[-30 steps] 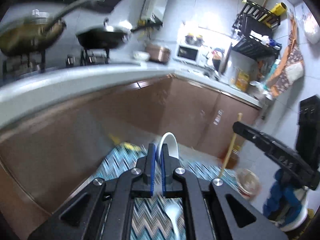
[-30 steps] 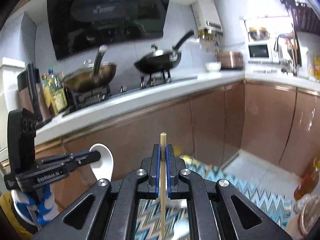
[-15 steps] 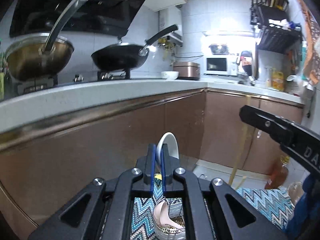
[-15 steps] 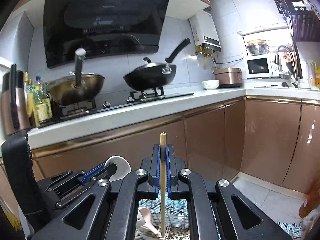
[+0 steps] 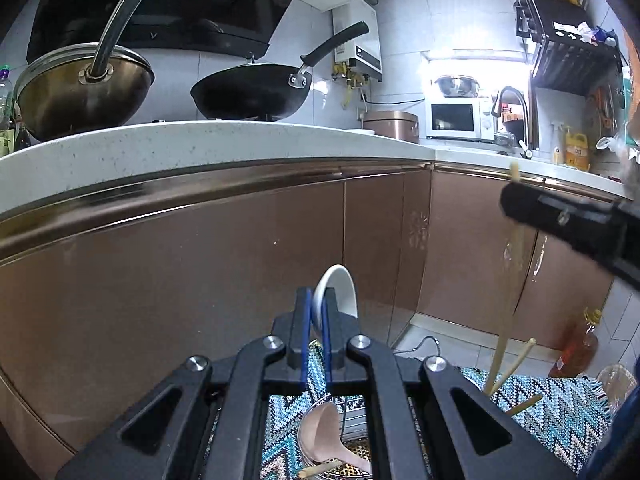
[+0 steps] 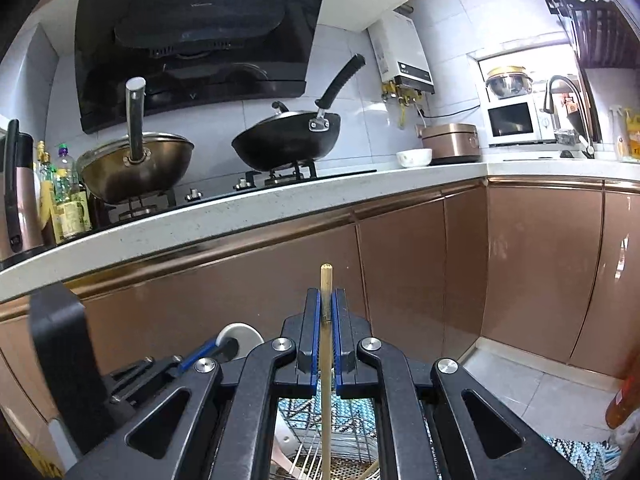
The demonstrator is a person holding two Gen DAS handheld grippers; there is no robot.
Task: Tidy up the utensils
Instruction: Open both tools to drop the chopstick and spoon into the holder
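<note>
On the left, the left gripper (image 5: 316, 320) has its jaws clamped on a white spoon (image 5: 338, 290), the bowl end standing up above the pads and the rest running down between them. It looks like glazed ceramic: stiff, fairly light, slick under the blue pads and likely to chip if dropped, so a firm hold on the narrow neck just below the bowl, as now, seems the sound place to take it. Below this gripper, through the gap in its frame, a pinkish spoon (image 5: 332, 432) lies in a wire holder (image 5: 354, 420) that rests on a zigzag-patterned mat (image 5: 560, 412); whether the holder is split into compartments cannot be told from here.

Moving right, two pale chopsticks (image 5: 516, 364) lean out of the holder's right side, and a dark bottle (image 5: 576, 352) stands on the floor beyond the mat.

Further right, the right gripper (image 6: 327, 312) has its jaws closed on a single wooden chopstick (image 6: 326, 380), held upright with its blunt top poking above the pads and its long shaft hanging down toward the wire basket. The stick is light, rigid and thin, and being round it could swivel in the grip; holding it near the top leaves the lower end free to be guided in among the others. Both utensils hang above the holder, not yet in it. Behind everything runs the kitchen bench (image 6: 280, 204) with two woks on the stove.
</note>
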